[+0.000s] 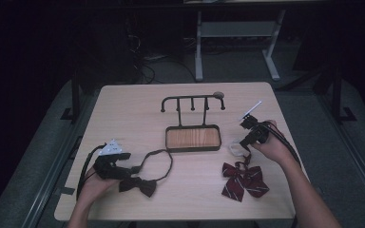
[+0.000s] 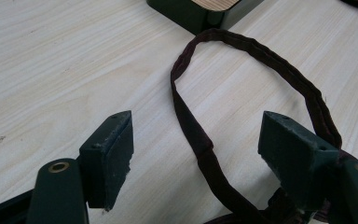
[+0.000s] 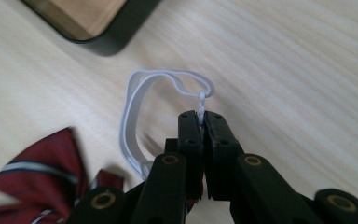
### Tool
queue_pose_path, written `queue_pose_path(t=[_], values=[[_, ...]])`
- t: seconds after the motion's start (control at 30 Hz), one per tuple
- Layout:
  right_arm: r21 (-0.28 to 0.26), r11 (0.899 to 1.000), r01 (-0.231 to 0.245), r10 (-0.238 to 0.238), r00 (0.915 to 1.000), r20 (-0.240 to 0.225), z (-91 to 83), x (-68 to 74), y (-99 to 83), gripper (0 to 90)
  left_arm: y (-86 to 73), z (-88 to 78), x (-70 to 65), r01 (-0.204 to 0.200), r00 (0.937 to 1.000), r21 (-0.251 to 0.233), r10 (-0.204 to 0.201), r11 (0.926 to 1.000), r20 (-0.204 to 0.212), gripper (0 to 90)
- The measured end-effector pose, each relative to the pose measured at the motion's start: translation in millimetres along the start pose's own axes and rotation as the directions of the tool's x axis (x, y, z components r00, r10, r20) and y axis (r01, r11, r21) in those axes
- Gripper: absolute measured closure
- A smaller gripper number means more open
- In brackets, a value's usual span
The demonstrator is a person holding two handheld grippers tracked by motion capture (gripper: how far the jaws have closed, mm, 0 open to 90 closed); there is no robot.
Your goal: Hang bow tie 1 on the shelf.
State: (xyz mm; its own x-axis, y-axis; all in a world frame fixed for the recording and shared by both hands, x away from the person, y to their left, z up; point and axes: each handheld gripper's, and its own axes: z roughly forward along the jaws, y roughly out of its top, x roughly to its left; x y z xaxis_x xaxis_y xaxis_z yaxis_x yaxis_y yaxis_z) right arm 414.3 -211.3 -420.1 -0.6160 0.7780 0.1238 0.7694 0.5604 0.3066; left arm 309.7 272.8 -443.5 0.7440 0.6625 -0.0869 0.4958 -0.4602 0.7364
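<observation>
My left claw (image 2: 196, 158) stands wide open low over the desk (image 1: 123, 114), and nothing is pinched in it. Between its two black jaws runs the dark strap (image 2: 191, 126) of the black bow tie (image 1: 139, 184). The strap lies flat on the wood and touches neither pad as far as I can see, though near the right-hand jaw it passes very close and I cannot tell for sure. From the high view the black bow itself lies just beside my left hand (image 1: 92, 183), near the front edge of the desk, and its strap loops away toward the tray.

My right claw (image 3: 202, 122) is closed tight on the white elastic band (image 3: 135, 107) of the red striped bow tie (image 1: 244, 179). The jaws grip the small white clasp at the end of the band, and the loop arches up and out ahead of the tips. The red bow with its pale stripes lies on the desk just in front of my right hand (image 1: 273, 145), toward the right front.

Farther off, at the middle of the desk, sits a dark-rimmed tray (image 1: 193, 149) with a wooden floor. I see nothing lying in it. A dark rack (image 1: 192, 100) with several hanging pegs rises from its back edge. I can read no writing or labels on any of these things.
</observation>
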Motion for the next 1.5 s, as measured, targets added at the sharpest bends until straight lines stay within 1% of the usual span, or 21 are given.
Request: queue_pose_path(t=[0.03, 0.07, 0.17, 0.2, 0.23, 0.27, 0.3, 0.4, 0.43, 0.5, 0.53, 0.6, 0.67, 0.77, 0.8, 0.93, 1.0, 1.03, 1.17, 1.3, 1.5], values=[[0.0, 1.0, 0.0, 0.0, 1.0, 0.0, 0.0, 0.0, 0.0, 85.9, 0.0, 0.0, 0.0, 0.0, 1.0, 0.0, 0.0, 1.0, 0.0, 27.1], [-0.003, 1.0, 0.002, -0.002, 0.9999, -0.01, -2.1, 0.1, -0.7, 85.8, 0.0, 0.5, -0.5, 0.004, 1.0, -0.001, -0.004, 1.0, 0.0, 27.1], [-0.004, 1.0, 0.023, -0.023, 0.9994, -0.025, -11.7, 3.3, -1.4, 85.6, 0.0, 1.0, -0.8, 0.0, 1.0, 0.004, 0.0, 1.0, -0.003, 27.0], [-0.014, 0.999, 0.034, -0.035, 0.9988, -0.034, -17.9, 5.0, -1.2, 85.7, 0.1, 1.2, -1.1, 0.002, 1.0, 0.006, -0.002, 1.0, -0.001, 27.0], [-0.014, 0.999, 0.034, -0.035, 0.9988, -0.034, -17.9, 5.0, -1.2, 85.7, 0.1, 1.2, -1.1, 0.002, 1.0, 0.006, -0.002, 1.0, -0.001, 27.0], [-0.024, 0.999, 0.041, -0.042, 0.9982, -0.042, -25.0, 7.2, -0.9, 85.7, 0.1, 1.2, -1.0, 0.001, 1.0, 0.007, -0.001, 1.0, -0.001, 27.0], [-0.03, 0.999, 0.046, -0.047, 0.9978, -0.046, -28.2, 8.2, -0.6, 85.7, 0.1, 1.3, -1.0, 0.001, 1.0, 0.007, -0.001, 1.0, -0.001, 27.0], [-0.035, 0.998, 0.054, -0.055, 0.9976, -0.042, -33.9, 10.8, -0.2, 85.7, 0.1, 1.2, -0.9, 0.0, 1.0, 0.007, 0.0, 1.0, -0.001, 27.0], [-0.041, 0.997, 0.066, -0.068, 0.9964, -0.049, -38.2, 12.6, 0.3, 85.7, 0.1, 1.2, -1.0, 0.001, 1.0, 0.007, -0.001, 1.0, -0.001, 27.0], [-0.045, 0.996, 0.076, -0.078, 0.9956, -0.052, -42.6, 15.6, 0.9, 85.7, 0.1, 1.4, -1.0, -0.001, 1.0, 0.008, 0.001, 1.0, -0.001, 27.0], [-0.047, 0.995, 0.089, -0.092, 0.9941, -0.057, -47.6, 18.4, 1.6, 85.7, 0.1, 1.6, -1.0, -0.007, 1.0, 0.014, 0.007, 0.9999, 0.002, 27.0], [-0.047, 0.995, 0.093, -0.096, 0.9937, -0.058, -49.4, 19.3, 1.9, 85.7, 0.2, 2.0, -1.3, -0.007, 1.0, 0.012, 0.006, 0.9999, 0.002, 27.0], [-0.057, 0.993, 0.102, -0.106, 0.9923, -0.065, -57.6, 22.6, 3.1, 85.7, 0.2, 2.6, -1.7, -0.008, 1.0, 0.014, 0.008, 0.9999, 0.004, 27.0], [-0.065, 0.992, 0.107, -0.111, 0.9914, -0.069, -62.3, 24.1, 3.6, 85.7, 0.2, 2.8, -1.7, -0.01, 0.9999, 0.014, 0.01, 0.9999, 0.004, 27.0], [-0.071, 0.99, 0.118, -0.122, 0.9903, -0.066, -67.4, 26.1, 4.2, 85.7, 0.1, 3.1, -1.7, -0.011, 0.9999, 0.014, 0.011, 0.9998, 0.005, 26.9], [-0.085, 0.988, 0.131, -0.137, 0.9886, -0.064, -77.6, 29.9, 5.4, 85.7, 0.2, 3.0, -2.5, -0.006, 1.0, 0.022, 0.006, 0.9997, 0.008, 26.9], [-0.087, 0.987, 0.133, -0.139, 0.9881, -0.066, -79.9, 30.7, 5.8, 85.7, 0.3, 3.1, -2.2, -0.013, 0.9999, 0.023, 0.013, 0.9996, 0.006, 26.9], [-0.094, 0.986, 0.139, -0.145, 0.9876, -0.06, -84.8, 32.2, 6.7, 85.7, 0.3, 3.1, -2.2, -0.015, 0.9999, 0.022, 0.014, 0.9997, 0.007, 26.9], [-0.104, 0.984, 0.144, -0.151, 0.9866, -0.062, -90.8, 33.8, 7.8, 85.7, 0.2, 3.3, -2.6, -0.007, 1.0, 0.017, 0.007, 0.9998, 0.007, 26.9], [-0.117, 0.981, 0.151, -0.16, 0.9848, -0.068, -98.4, 36.7, 9.9, 85.7, 0.3, 3.4, -2.4, -0.013, 0.9999, 0.019, 0.013, 0.9997, 0.007, 26.9], [-0.127, 0.978, 0.163, -0.173, 0.9821, -0.075, -103.5, 39.8, 13.2, 85.7, 0.4, 3.1, -2.0, -0.017, 0.9998, 0.024, 0.017, 0.9996, 0.007, 26.9]])
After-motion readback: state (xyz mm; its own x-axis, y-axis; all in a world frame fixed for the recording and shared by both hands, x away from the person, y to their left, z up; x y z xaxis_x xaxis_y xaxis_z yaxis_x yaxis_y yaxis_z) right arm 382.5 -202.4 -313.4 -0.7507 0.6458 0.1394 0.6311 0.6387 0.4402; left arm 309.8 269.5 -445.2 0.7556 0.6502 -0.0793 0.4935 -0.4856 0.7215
